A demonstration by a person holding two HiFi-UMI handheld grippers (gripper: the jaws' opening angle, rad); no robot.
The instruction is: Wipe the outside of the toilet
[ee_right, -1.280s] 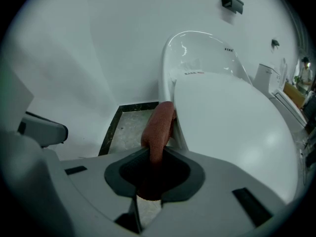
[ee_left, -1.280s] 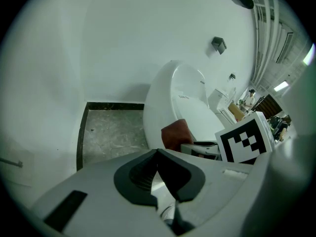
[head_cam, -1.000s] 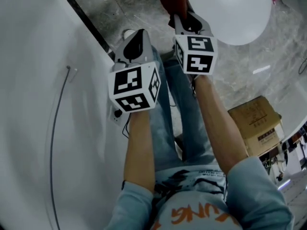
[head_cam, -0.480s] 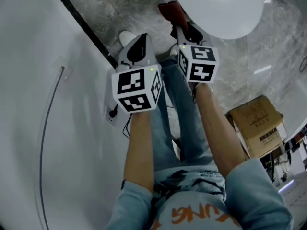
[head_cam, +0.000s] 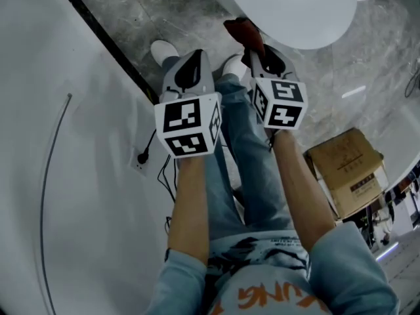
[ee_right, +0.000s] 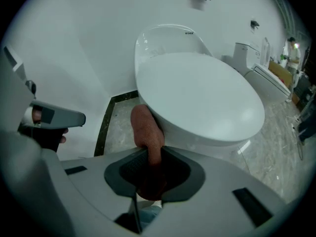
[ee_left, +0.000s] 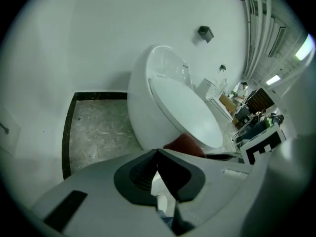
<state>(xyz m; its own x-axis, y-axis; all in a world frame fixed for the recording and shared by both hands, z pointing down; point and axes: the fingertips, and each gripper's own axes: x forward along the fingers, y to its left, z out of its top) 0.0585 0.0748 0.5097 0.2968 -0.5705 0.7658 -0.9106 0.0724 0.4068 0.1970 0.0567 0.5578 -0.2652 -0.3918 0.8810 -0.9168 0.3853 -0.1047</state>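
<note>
A white toilet [head_cam: 289, 12] with its lid down fills the top of the head view. My right gripper [head_cam: 254, 44] is shut on a rust-red cloth [head_cam: 241, 30]. The cloth's free end sticks up beside the bowl's left flank, just under the lid rim [ee_right: 147, 132]; I cannot tell whether it touches. The right gripper view shows the toilet [ee_right: 197, 98] close ahead and the jaws [ee_right: 150, 154] pinching the cloth. My left gripper [head_cam: 187, 67] hangs to the left of the toilet, shut with nothing between its jaws [ee_left: 157, 154]. The toilet [ee_left: 173, 107] and cloth [ee_left: 185, 144] lie to its right.
A white wall [head_cam: 52, 143] with a dark skirting strip [head_cam: 105, 44] runs along the left, with a plugged wall socket [head_cam: 141, 157]. The person's white shoes [head_cam: 163, 50] stand on the marble floor [head_cam: 177, 12]. A cardboard box [head_cam: 344, 169] sits at the right.
My right gripper has drawn back toward the person with the cloth, down from the toilet's rim. The left gripper has stayed about where it was.
</note>
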